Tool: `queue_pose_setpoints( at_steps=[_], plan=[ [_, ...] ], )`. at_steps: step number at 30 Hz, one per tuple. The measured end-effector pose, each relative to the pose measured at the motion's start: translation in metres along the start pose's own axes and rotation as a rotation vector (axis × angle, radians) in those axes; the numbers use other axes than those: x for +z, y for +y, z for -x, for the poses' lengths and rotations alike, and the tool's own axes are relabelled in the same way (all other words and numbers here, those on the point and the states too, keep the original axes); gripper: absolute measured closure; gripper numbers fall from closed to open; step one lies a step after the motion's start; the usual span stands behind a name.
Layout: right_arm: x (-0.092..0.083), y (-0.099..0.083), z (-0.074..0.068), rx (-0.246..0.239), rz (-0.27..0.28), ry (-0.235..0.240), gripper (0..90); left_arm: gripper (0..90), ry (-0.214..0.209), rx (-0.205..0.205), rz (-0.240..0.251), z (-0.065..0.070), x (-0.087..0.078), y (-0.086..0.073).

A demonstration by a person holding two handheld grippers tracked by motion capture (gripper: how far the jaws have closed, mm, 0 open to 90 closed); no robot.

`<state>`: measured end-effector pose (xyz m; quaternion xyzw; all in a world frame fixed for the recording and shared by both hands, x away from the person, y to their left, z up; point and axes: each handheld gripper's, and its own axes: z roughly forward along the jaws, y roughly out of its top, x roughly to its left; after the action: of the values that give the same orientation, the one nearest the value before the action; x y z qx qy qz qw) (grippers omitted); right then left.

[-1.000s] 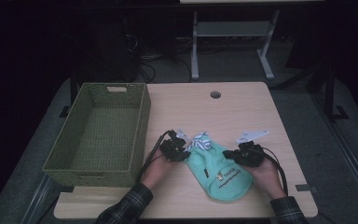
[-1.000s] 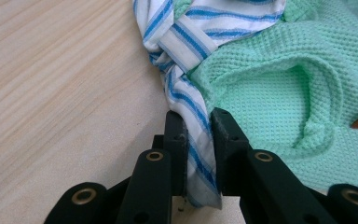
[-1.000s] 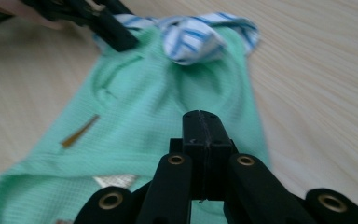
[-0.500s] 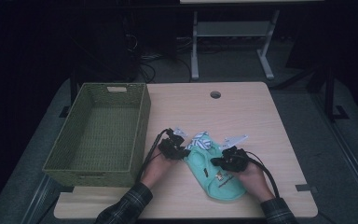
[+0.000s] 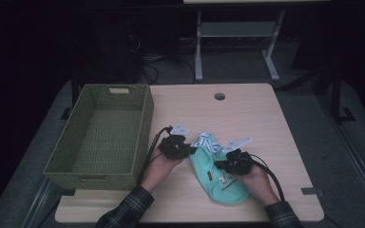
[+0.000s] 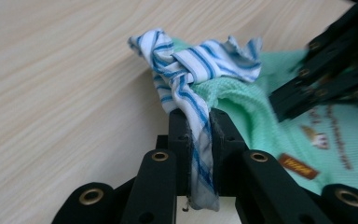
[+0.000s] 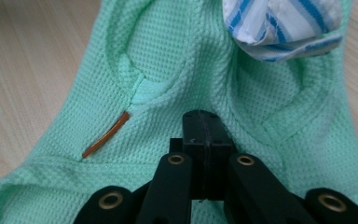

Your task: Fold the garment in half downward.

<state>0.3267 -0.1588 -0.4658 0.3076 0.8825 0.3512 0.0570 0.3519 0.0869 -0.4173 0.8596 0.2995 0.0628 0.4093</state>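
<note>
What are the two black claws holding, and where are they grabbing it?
The left gripper pinches the blue-striped white cloth by a hanging strip. The right gripper is shut, jaws pressed together over the green garment; whether any fabric is caught cannot be told.

- The woven green wicker basket takes up the table's left side; its tall walls block any sideways pass there, though the way in from above is open.
- The light wooden table lies bare behind the mint-green knitted garment, as far as the small round cable hole.
- The blue-and-white striped cloth is bunched on the garment's far end, between both hands.
- Right of the garment, bare wood runs to the edge.
</note>
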Motion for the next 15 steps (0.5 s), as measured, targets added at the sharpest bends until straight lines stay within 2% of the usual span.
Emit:
queue_pose_setpoints(
  at_steps=[4, 6, 8, 10, 15],
  plan=[
    [0.002, 0.001, 0.001, 0.015, 0.009, 0.007, 89.7, 80.2, -0.042, 0.01, 0.056, 0.008, -0.007, 0.006],
    [0.003, 0.002, 0.003, 0.011, 0.017, 0.009, 89.7, 80.3, -0.052, 0.019, 0.067, 0.012, -0.009, 0.008],
    [0.004, 0.003, 0.002, 0.016, 0.011, 0.008, 89.6, 80.3, -0.037, 0.041, 0.067, 0.016, -0.01, 0.01],
    [0.002, 0.004, 0.003, 0.018, 0.01, 0.011, 89.6, 80.3, -0.03, 0.043, 0.071, 0.016, -0.01, 0.01],
    [-0.019, -0.002, 0.007, 0.024, 0.04, -0.005, 89.6, 80.4, 0.024, 0.036, 0.076, 0.012, -0.015, 0.011]
  ],
)
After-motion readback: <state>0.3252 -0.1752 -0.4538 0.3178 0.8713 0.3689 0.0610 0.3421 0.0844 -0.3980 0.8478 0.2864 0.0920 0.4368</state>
